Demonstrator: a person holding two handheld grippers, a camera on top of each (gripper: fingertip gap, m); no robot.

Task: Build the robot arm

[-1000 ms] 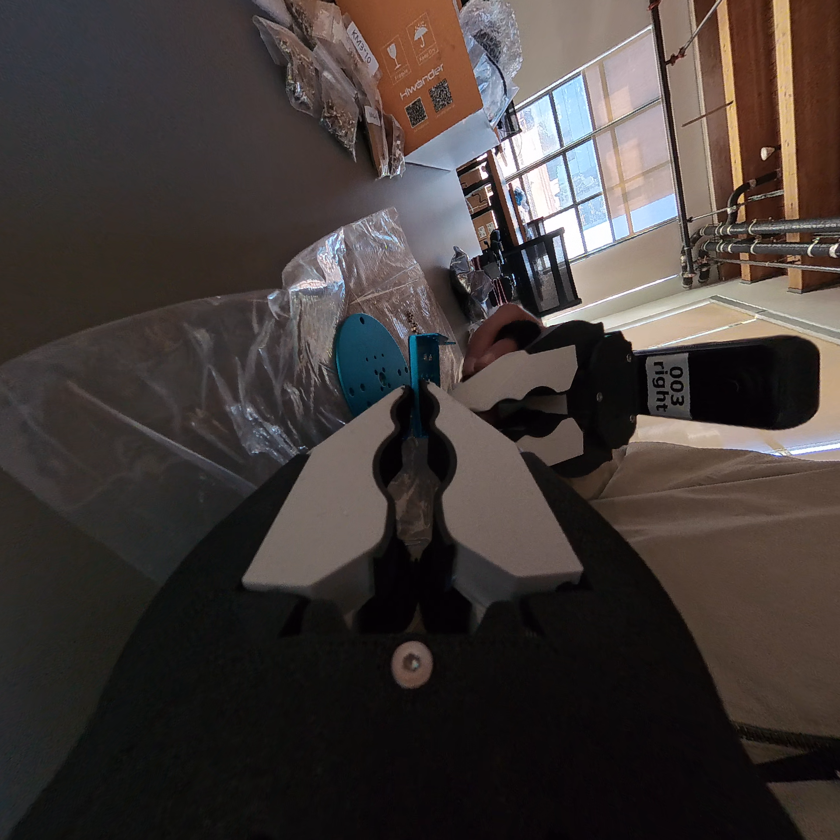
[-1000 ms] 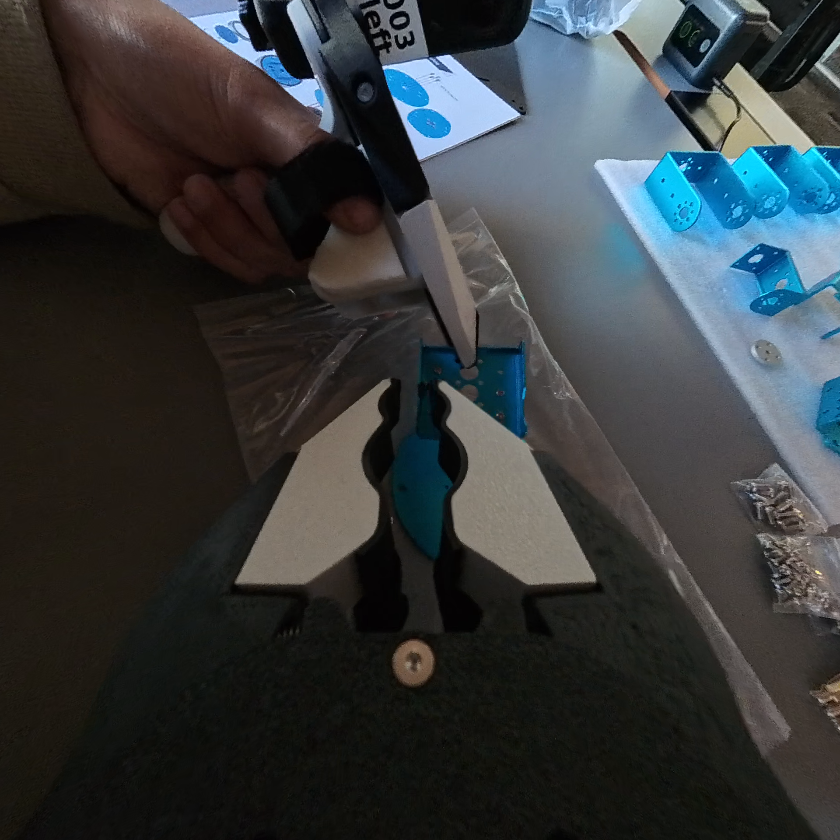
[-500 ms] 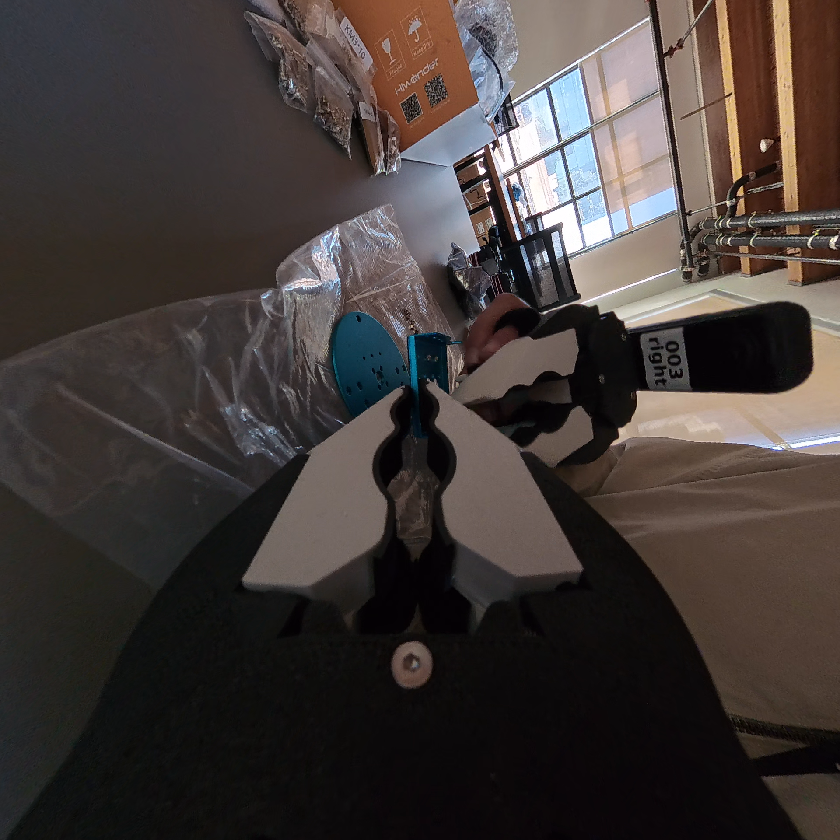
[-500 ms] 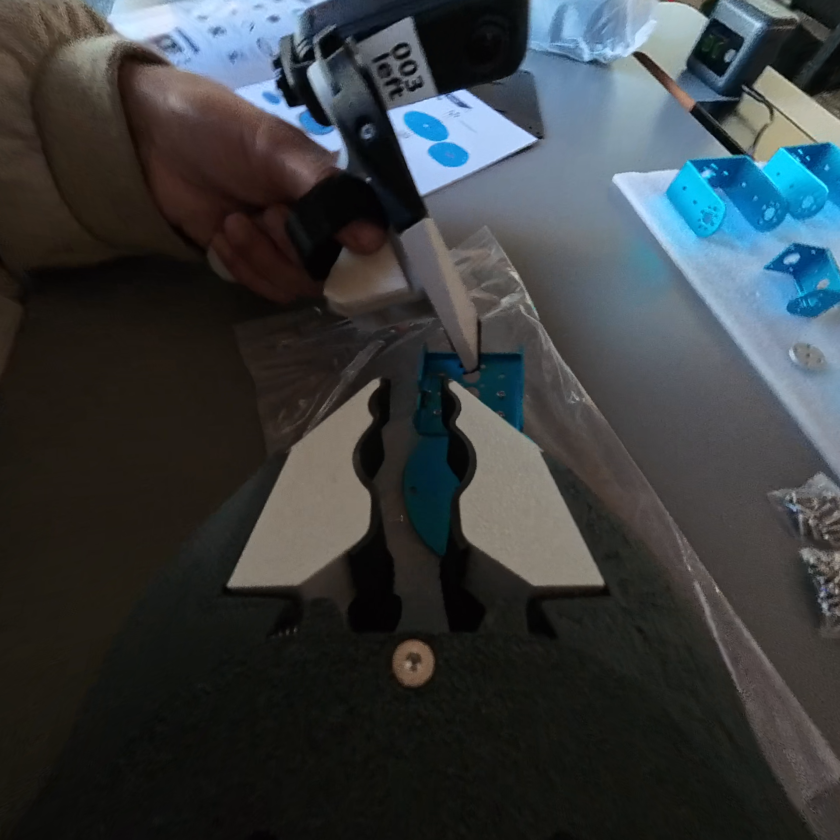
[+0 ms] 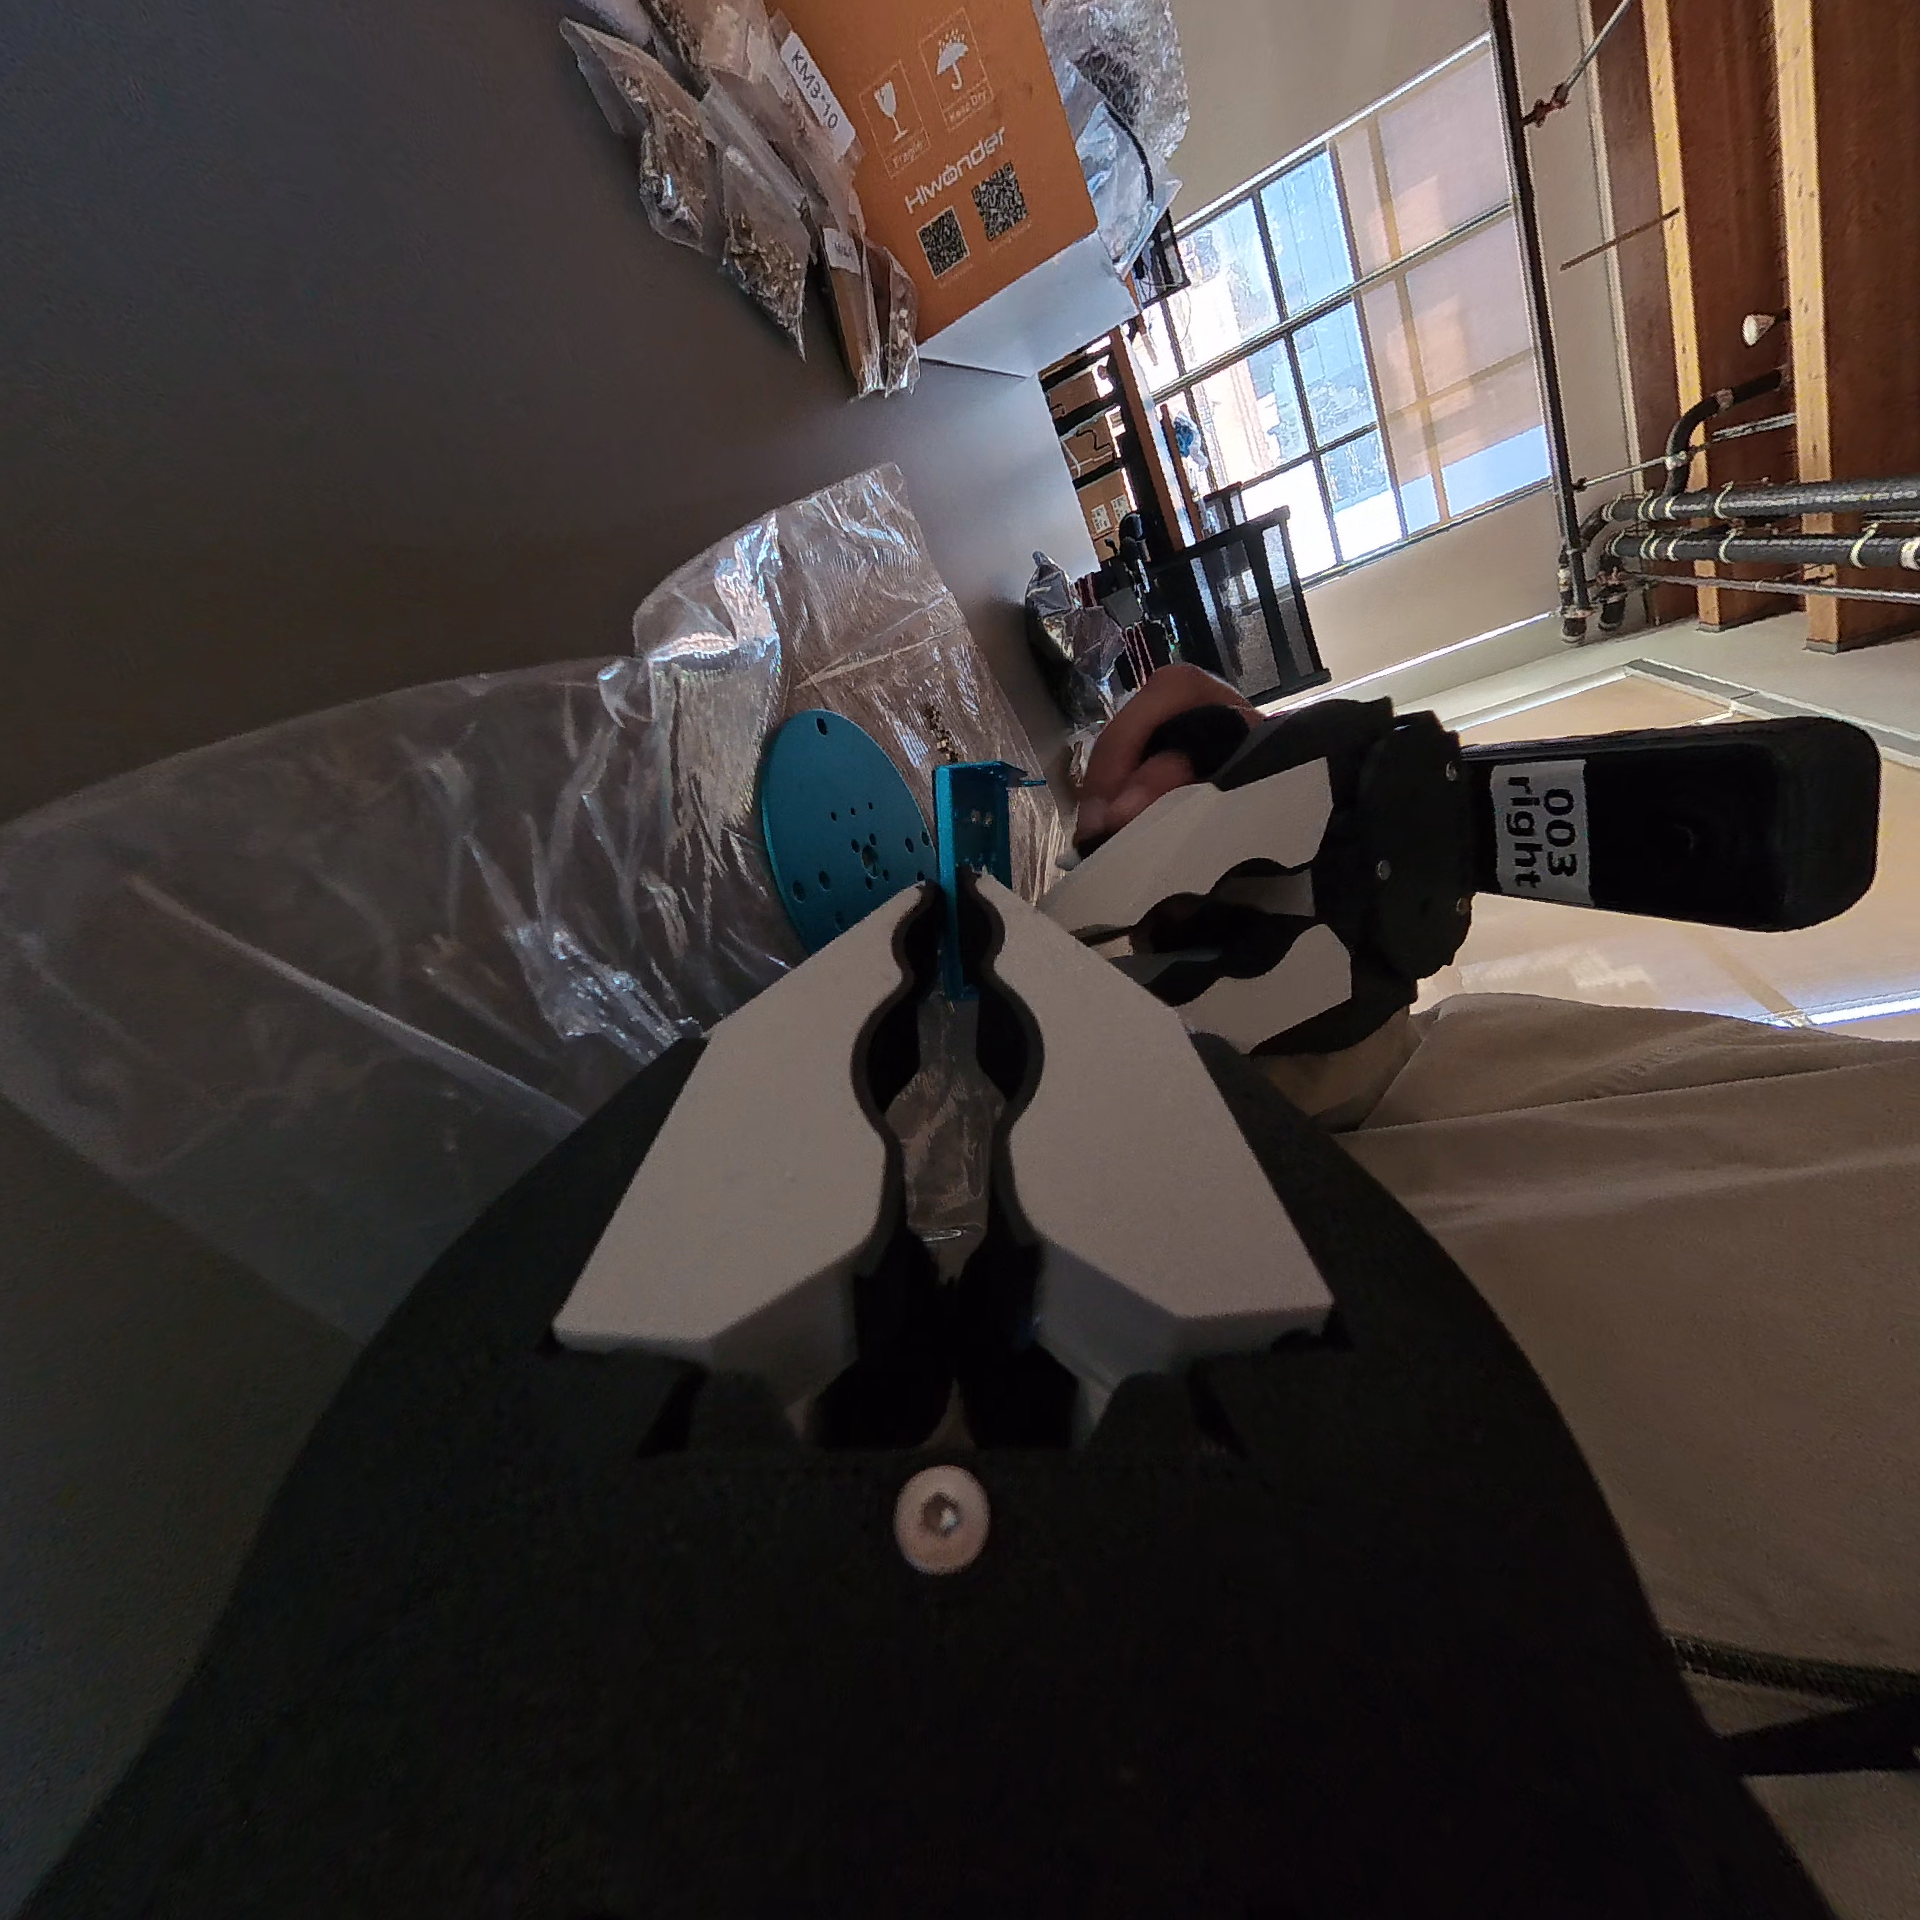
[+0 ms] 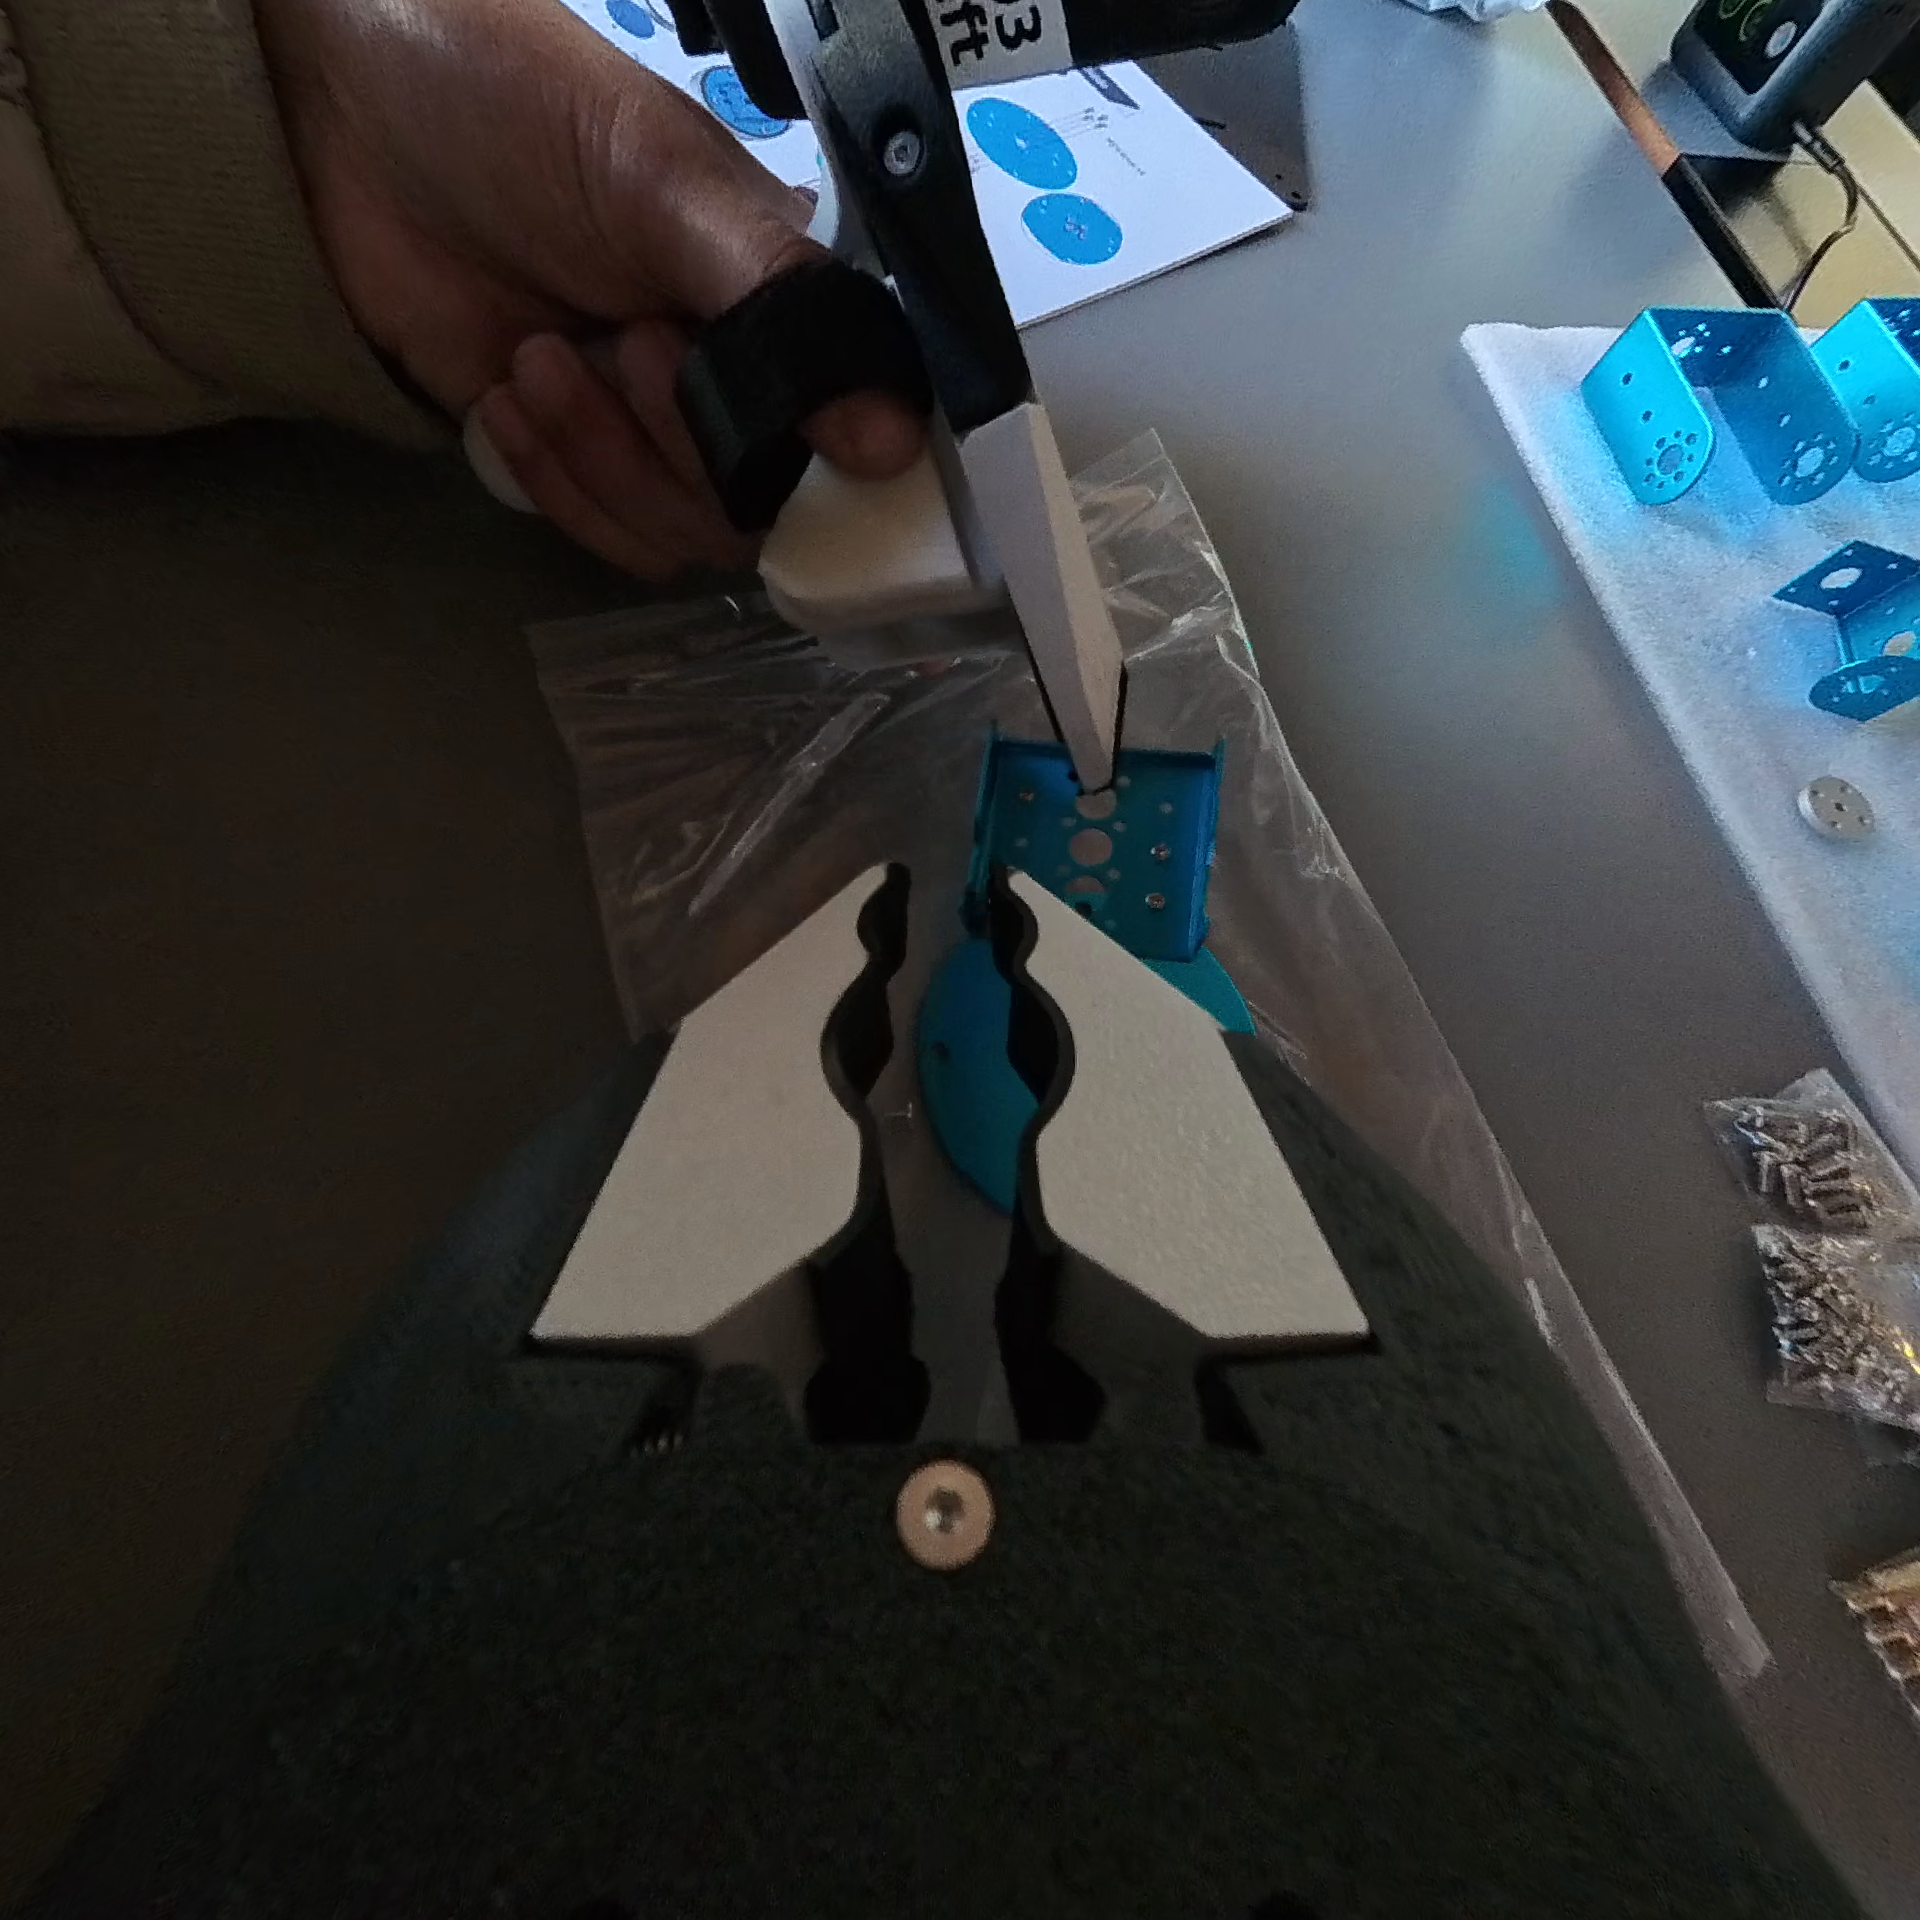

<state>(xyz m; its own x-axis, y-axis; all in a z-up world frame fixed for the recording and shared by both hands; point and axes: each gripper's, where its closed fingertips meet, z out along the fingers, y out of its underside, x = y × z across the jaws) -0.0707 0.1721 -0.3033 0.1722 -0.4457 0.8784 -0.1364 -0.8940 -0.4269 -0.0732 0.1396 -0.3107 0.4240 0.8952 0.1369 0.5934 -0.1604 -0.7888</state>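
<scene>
I am seeing daylight coming through a tall grid-paned window (image 5: 1340, 374) at the far end of the room. Wooden beams (image 5: 1683, 312) and dark pipes (image 5: 1745, 520) are running along the surface next to it. A pale wall (image 5: 1299, 83) is catching the light. The grey tabletop (image 5: 312, 364) is lying mostly in shadow. A dark shelf unit (image 5: 1247, 613) is standing below the window.

The perforated blue metal bracket (image 6: 1107, 847) has a satin anodised sheen. Under it lies a crinkled, glossy clear plastic bag (image 6: 727, 727) on the smooth matt grey table (image 6: 1382, 436).
</scene>
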